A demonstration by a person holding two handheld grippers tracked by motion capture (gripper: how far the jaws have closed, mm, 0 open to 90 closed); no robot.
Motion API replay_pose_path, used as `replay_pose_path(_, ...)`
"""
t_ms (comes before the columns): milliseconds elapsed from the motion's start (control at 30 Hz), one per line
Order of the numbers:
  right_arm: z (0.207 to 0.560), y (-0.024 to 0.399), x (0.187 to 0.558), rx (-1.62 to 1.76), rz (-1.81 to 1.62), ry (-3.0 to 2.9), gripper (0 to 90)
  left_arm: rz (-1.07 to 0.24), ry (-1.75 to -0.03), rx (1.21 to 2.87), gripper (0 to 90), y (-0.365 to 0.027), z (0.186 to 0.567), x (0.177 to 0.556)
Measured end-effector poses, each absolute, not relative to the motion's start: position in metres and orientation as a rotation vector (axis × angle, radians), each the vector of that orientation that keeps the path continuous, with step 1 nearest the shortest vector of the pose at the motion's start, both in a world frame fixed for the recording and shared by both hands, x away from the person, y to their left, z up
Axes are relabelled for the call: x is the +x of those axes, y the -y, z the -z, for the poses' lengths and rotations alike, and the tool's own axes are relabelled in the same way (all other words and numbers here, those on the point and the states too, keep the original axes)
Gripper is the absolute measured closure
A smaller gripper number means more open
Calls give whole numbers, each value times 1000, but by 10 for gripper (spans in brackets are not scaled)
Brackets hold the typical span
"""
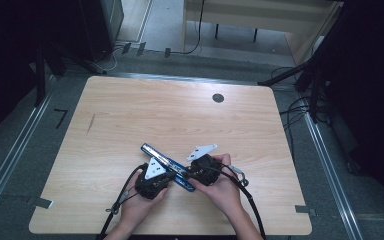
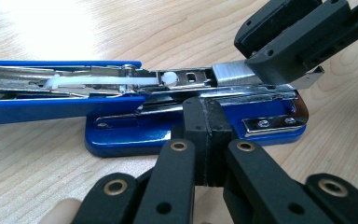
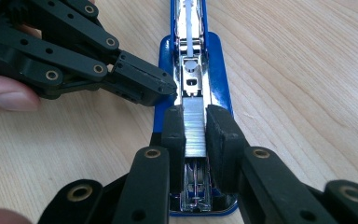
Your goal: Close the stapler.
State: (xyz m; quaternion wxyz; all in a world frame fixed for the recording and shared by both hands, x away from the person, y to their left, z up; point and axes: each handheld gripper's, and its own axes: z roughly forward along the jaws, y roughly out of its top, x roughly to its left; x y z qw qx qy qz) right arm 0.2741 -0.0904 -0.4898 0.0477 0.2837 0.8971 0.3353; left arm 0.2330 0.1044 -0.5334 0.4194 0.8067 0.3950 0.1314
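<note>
- High view: the opened blue stapler (image 1: 167, 166) lies at the table's (image 1: 130, 115) six o'clock, between both grippers; a nudge could skid it.
- Left gripper view: the left gripper (image 2: 208, 140), clenched empty, braces the stapler's base and may slip off.
- Right gripper view: the right gripper (image 3: 196, 133) grasps a staple strip (image 3: 196, 130) over the channel; tilting could jam or snap it.

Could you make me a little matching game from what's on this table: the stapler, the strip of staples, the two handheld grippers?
Things:
1. stapler
2. strip of staples
3. left gripper
4. right gripper

States:
A. jaws shut together, tips against the stapler's side
B. silver, pinched between two black jaws
C. blue, lying opened out on the wooden table
D. jaws closed on the staples over the stapler's channel

Pairs: 1-C, 2-B, 3-A, 4-D
</note>
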Motion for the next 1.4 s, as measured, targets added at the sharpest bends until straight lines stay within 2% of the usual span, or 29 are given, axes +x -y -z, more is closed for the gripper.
replay_pose_path(300,489,91,274,875,-1026,-2734,787,-329,-991,2022,900,-104,533,233)
replay_pose_path(500,488,89,273,874,-1077,-2687,900,-327,-990,2022,900,-105,533,233)
replay_pose_path(933,497,72,282,877,-1104,-2646,900,-326,-991,2021,900,-105,533,233)
replay_pose_path(1400,498,74,279,846,-1072,-2667,900,-320,-992,2019,900,-105,534,234)
